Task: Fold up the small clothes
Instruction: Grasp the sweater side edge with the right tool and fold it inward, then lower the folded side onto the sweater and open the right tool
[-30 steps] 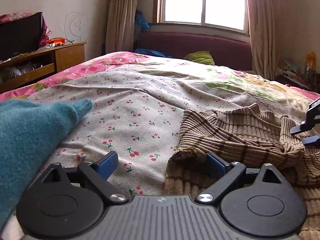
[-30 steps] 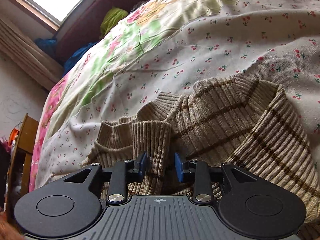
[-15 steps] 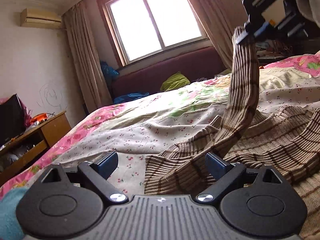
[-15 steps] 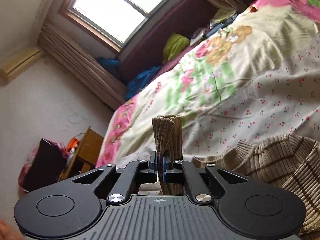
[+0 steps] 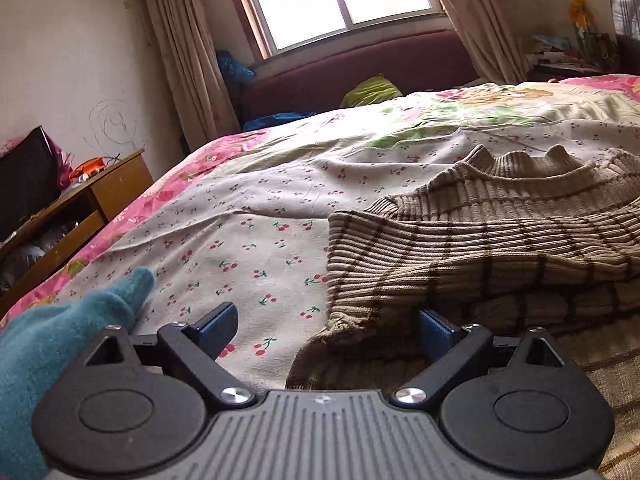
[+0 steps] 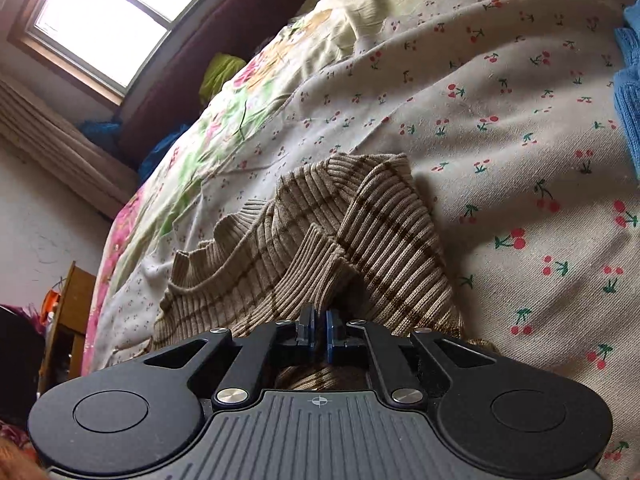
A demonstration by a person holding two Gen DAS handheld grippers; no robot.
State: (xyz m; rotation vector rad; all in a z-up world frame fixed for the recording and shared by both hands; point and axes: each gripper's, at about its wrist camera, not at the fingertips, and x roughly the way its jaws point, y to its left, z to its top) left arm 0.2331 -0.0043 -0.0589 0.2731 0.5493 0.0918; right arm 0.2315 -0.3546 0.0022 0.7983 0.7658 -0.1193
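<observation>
A small beige ribbed sweater with brown stripes point(image 5: 480, 236) lies on the cherry-print bedspread point(image 5: 256, 248). My left gripper point(image 5: 326, 330) is open, low over the bed, its right finger against the sweater's near folded edge. In the right wrist view the sweater point(image 6: 304, 240) lies bunched, with one sleeve laid across the body. My right gripper point(image 6: 319, 330) is shut on the sleeve's ribbed cuff point(image 6: 320, 268), held low over the sweater.
A teal knit garment point(image 5: 52, 352) lies at the left near my left gripper. A blue knit garment point(image 6: 628, 92) lies at the right edge of the bed. A wooden cabinet point(image 5: 80, 208) stands left of the bed. A headboard point(image 5: 360, 68) and window are beyond.
My right gripper closed on the sleeve cuff, lifted it high, then brought it down across the sweater body. My left gripper stayed open by the sweater's near edge.
</observation>
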